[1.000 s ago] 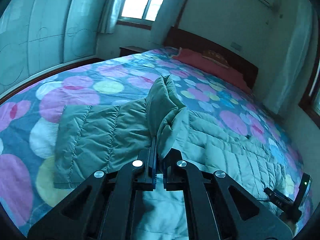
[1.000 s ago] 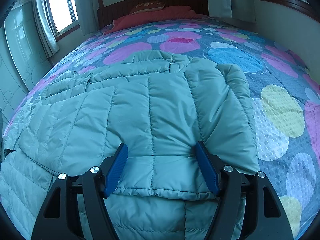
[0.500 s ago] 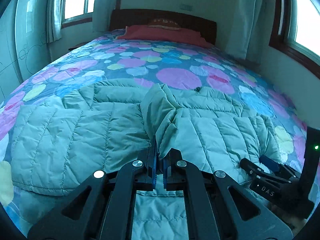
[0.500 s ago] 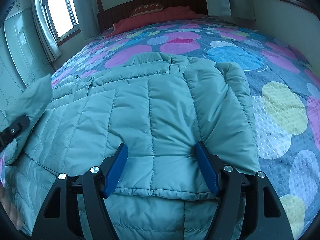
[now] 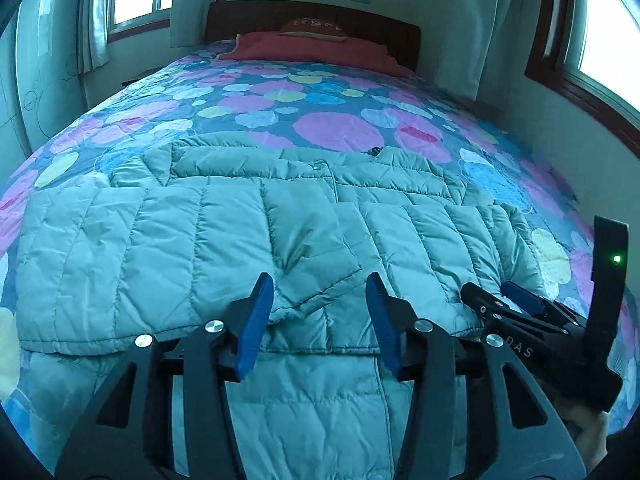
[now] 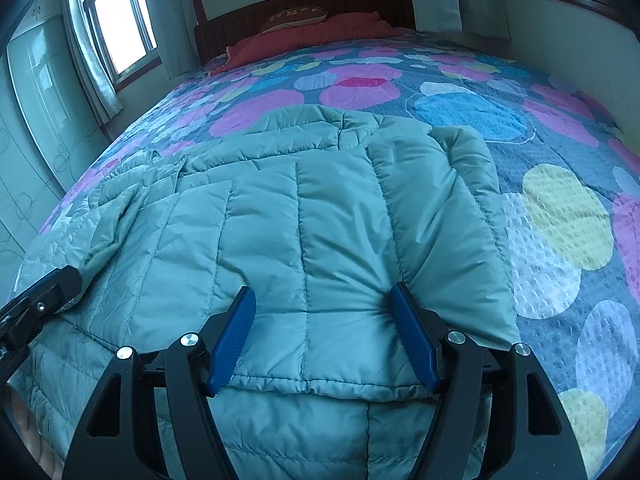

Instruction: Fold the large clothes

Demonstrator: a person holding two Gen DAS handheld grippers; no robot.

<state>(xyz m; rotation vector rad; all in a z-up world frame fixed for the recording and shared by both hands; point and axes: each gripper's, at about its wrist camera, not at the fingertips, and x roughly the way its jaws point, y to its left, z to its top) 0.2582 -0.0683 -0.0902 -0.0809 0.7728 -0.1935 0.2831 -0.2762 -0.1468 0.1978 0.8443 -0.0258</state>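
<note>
Jacket: the quilted green puffer jacket (image 5: pixel 248 240) lay flat across the spotted bedspread (image 5: pixel 336 128), filling the lower half of both views, with both sleeves folded in over the body.
Left gripper: your left gripper (image 5: pixel 320 316) stood wide open over the hem at bottom centre, holding nothing.
Right gripper: your right gripper (image 6: pixel 322 332) was also spread wide, empty, its blue pads resting on the folded right sleeve (image 6: pixel 436 216).
Risk 1: the puffy fill could have sprung the sleeves back open, since nothing pinned the left one.
Risk 2: closing either gripper here would probably have pinched only 1 layer, and lifting that would have dragged the fold apart.
Risk 3: the 2 grippers sat near each other at lower right of the left view; a careless swing could have knocked them together.
Change: 0.5 s earlier your left gripper was clamped on a bunched sleeve end; it had since let go and the sleeve lay flat.
</note>
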